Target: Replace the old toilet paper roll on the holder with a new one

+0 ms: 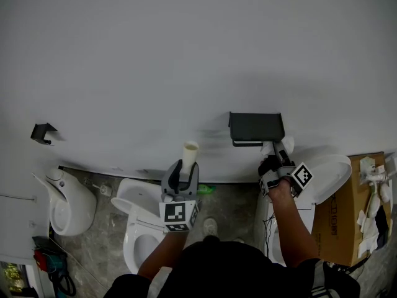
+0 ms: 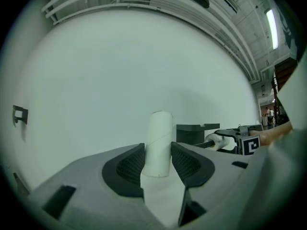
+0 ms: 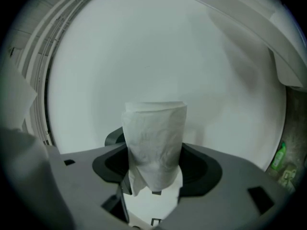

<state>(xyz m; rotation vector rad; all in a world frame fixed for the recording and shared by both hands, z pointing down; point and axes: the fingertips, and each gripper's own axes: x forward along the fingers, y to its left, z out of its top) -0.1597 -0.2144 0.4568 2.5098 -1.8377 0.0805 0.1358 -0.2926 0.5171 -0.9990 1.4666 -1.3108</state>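
the left gripper (image 2: pixel 158 161) is clenched on the empty cardboard tube (image 2: pixel 159 138), which stands upright between its pads, in front of the white wall (image 1: pixel 186 54) and well to the left of the dark holder (image 1: pixel 256 126); the right gripper (image 3: pixel 156 171) grasps the new toilet paper roll (image 3: pixel 156 143), jaws pressed against its sides; in the head view this roll sits just beneath the holder's right part.

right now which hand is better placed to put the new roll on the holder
Right. The right gripper is clamped on the soft white toilet paper roll, right beside the black wall-mounted holder. The left gripper grips only the bare cardboard tube, off to the holder's left.
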